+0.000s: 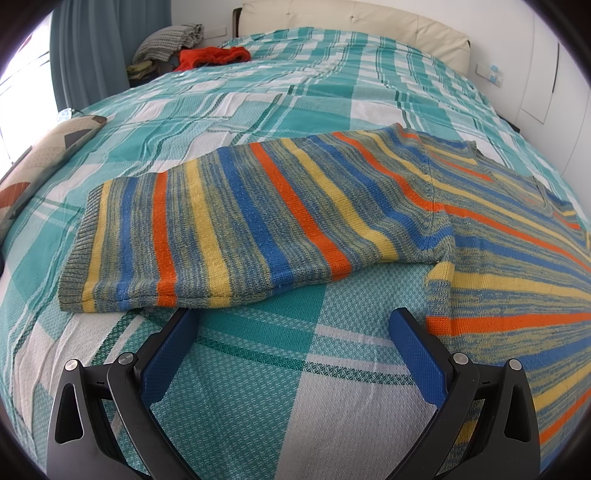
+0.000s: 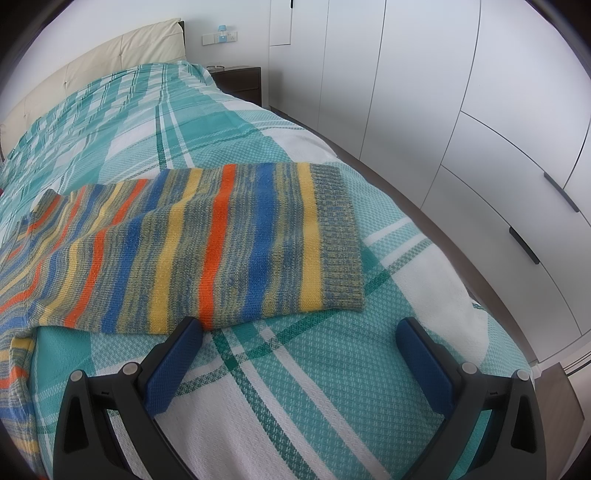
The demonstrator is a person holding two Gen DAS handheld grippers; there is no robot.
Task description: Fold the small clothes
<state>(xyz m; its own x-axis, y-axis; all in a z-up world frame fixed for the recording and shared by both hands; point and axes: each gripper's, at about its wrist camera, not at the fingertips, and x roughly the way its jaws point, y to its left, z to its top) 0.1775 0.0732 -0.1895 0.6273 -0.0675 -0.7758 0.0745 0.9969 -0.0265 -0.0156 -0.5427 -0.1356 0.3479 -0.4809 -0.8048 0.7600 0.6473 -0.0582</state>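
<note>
Left wrist view: the left gripper is hovering low over the plaid bedspread, its blue fingers spread wide and gripping nothing. The striped sweater is lying flat on the bed, its body filling the 3 o'clock side. One sleeve is stretching from there toward 9 o'clock, its ribbed cuff at the far end. The sleeve's near edge is lying just ahead of the left fingertip, and the right fingertip is sitting beside the sweater's side edge. A patterned cushion is lying at 9 o'clock, well apart from the sleeve. At 11 o'clock a red garment is resting beside a grey folded heap near the curtain. A cream headboard is standing at 12 o'clock.

Right wrist view: the right gripper is likewise gaping wide and empty above the bedspread. The other sleeve is running from 9 o'clock toward 2 o'clock, its cuff near the bed's edge. Its left fingertip is touching or just meeting the sleeve's near edge. White wardrobe doors are filling the 3 o'clock side. A dark nightstand is standing at 12 o'clock under a wall socket.

No writing is legible.
</note>
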